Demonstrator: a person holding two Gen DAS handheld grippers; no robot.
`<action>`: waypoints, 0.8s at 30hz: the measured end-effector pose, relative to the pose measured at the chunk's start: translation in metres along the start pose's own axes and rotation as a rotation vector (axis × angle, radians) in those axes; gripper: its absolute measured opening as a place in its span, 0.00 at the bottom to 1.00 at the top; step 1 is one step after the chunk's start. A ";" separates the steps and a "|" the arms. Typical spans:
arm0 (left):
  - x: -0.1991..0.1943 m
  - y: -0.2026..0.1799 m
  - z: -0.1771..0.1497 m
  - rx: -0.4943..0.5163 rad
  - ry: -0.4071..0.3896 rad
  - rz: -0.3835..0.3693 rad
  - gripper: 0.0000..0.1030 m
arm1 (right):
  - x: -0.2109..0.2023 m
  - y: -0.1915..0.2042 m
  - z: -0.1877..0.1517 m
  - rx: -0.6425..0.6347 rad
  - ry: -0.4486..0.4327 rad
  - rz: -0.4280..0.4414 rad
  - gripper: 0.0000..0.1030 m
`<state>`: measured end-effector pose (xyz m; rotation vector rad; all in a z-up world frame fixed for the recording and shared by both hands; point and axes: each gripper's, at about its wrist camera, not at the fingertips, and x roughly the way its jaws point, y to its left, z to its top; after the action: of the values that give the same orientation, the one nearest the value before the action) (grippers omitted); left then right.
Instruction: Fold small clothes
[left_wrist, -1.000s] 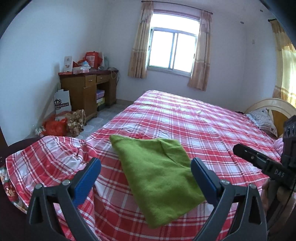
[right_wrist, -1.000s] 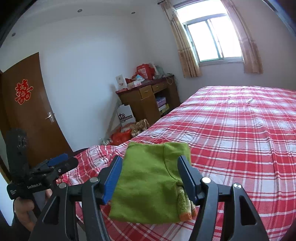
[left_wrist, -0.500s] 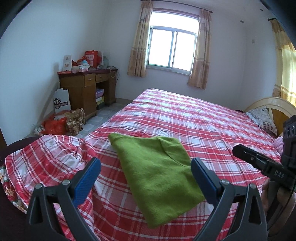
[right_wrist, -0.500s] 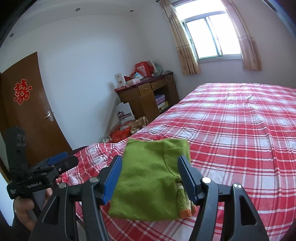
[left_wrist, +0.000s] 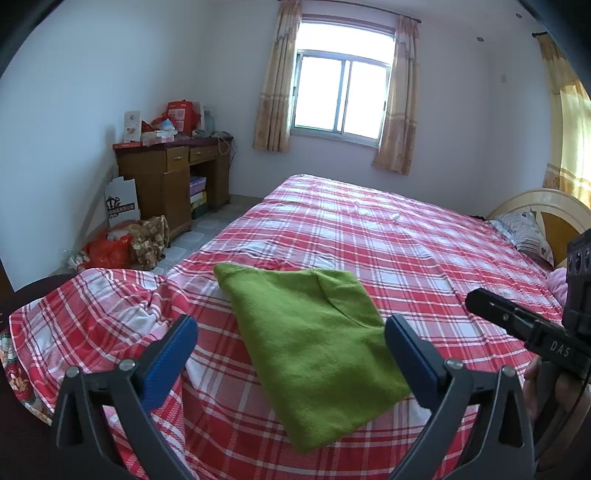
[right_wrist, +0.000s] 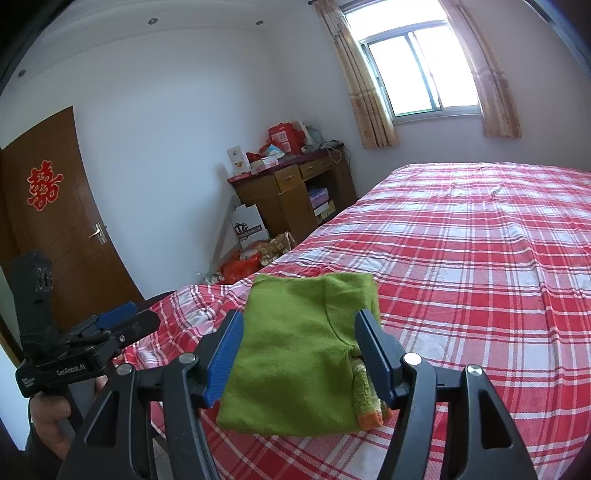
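Observation:
A small green garment (left_wrist: 310, 343) lies folded flat on the red plaid bed (left_wrist: 388, 236), near its front corner. It also shows in the right wrist view (right_wrist: 295, 354), with an orange-trimmed cuff (right_wrist: 369, 417) sticking out at its near right edge. My left gripper (left_wrist: 291, 354) is open and empty, held above the garment's near side. My right gripper (right_wrist: 299, 350) is open and empty, also held above the garment without touching it. The right gripper's body (left_wrist: 532, 328) shows at the left view's right edge; the left gripper's body (right_wrist: 74, 354) shows at the right view's left.
A wooden desk (left_wrist: 173, 177) with boxes on top stands by the left wall, with bags (left_wrist: 122, 243) on the floor beside it. A window (left_wrist: 340, 99) is in the far wall. A pillow (left_wrist: 524, 232) and headboard are at the right. A brown door (right_wrist: 48, 229) is at the left.
Both grippers have drawn back and risen slightly from the folded garment. The garment has not moved. Both stay open.

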<state>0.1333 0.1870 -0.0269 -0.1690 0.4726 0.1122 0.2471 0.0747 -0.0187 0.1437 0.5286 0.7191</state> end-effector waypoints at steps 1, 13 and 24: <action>0.000 0.000 0.000 0.000 0.001 0.002 1.00 | 0.000 0.000 0.000 -0.001 -0.001 -0.001 0.62; 0.001 -0.003 -0.001 0.027 0.009 0.000 1.00 | -0.010 0.002 -0.001 -0.011 -0.035 -0.010 0.62; -0.008 0.003 0.007 0.020 -0.031 0.026 1.00 | -0.021 0.011 0.004 -0.041 -0.070 -0.016 0.62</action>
<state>0.1286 0.1911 -0.0178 -0.1410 0.4449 0.1355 0.2294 0.0694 -0.0036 0.1256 0.4470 0.7063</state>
